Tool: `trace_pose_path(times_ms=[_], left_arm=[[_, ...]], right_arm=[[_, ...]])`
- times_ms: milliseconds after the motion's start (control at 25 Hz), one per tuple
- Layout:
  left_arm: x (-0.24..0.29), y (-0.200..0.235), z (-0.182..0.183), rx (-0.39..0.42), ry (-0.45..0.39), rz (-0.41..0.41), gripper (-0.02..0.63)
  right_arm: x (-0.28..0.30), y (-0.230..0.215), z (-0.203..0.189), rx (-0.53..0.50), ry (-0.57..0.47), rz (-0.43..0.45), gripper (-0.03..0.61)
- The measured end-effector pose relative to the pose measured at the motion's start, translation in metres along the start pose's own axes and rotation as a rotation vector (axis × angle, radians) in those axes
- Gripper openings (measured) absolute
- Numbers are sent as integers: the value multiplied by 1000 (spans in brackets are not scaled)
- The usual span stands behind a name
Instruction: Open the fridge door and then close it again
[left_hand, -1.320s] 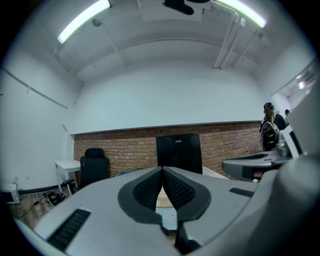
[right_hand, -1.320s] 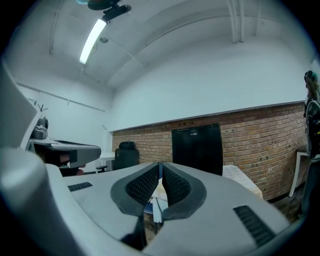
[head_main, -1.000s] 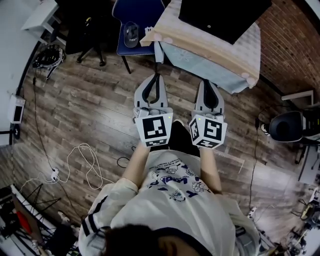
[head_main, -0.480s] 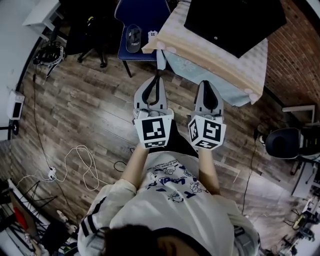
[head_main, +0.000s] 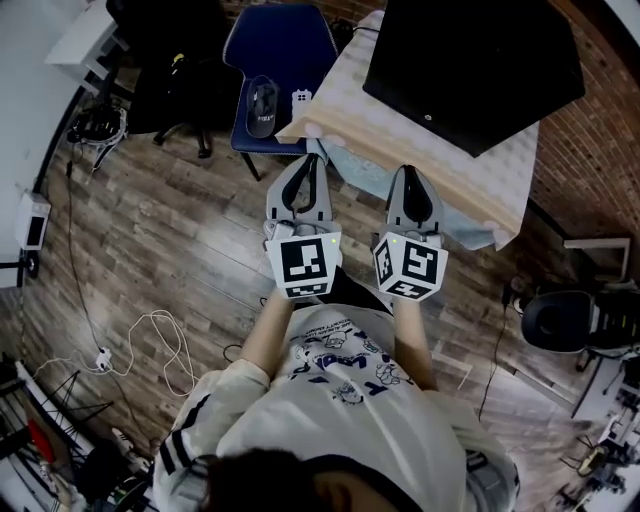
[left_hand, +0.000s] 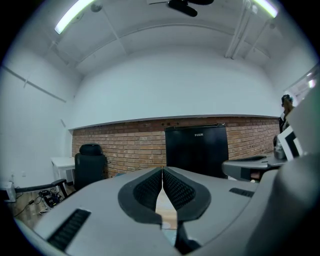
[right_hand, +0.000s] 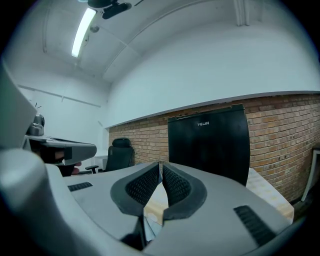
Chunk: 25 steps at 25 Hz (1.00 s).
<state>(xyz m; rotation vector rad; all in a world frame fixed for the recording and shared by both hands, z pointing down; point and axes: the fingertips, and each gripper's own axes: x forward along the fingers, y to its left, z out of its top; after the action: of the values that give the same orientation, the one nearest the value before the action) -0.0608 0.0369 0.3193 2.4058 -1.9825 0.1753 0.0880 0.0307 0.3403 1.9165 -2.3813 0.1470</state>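
A small black fridge (head_main: 470, 65) stands on a cloth-covered table (head_main: 440, 170) against a brick wall; its door is closed in the left gripper view (left_hand: 196, 150) and the right gripper view (right_hand: 209, 147). My left gripper (head_main: 312, 163) and right gripper (head_main: 413, 172) are held side by side, level, pointing at the table's near edge. Both are shut with nothing between the pads. The fridge is still beyond both tips.
A blue chair (head_main: 275, 60) holding a dark cap stands left of the table. A black office chair (left_hand: 90, 167) sits further left, another (head_main: 555, 320) to my right. Cables (head_main: 150, 340) lie on the wooden floor at my left.
I have walked forward with both shut grippers: the table and fridge have come closer and the tips now reach the table's near edge.
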Motion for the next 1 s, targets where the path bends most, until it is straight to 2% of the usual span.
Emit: trace_pose_path(times_ms=[280, 640, 1000], left_arm=[[70, -2, 8, 18, 3, 9, 18], [133, 5, -3, 24, 34, 6, 18], [179, 8, -8, 3, 54, -55, 18]], right_arm=[[63, -28, 6, 3, -4, 15, 41], [123, -47, -3, 15, 19, 13, 41], [157, -53, -6, 16, 40, -27, 41]])
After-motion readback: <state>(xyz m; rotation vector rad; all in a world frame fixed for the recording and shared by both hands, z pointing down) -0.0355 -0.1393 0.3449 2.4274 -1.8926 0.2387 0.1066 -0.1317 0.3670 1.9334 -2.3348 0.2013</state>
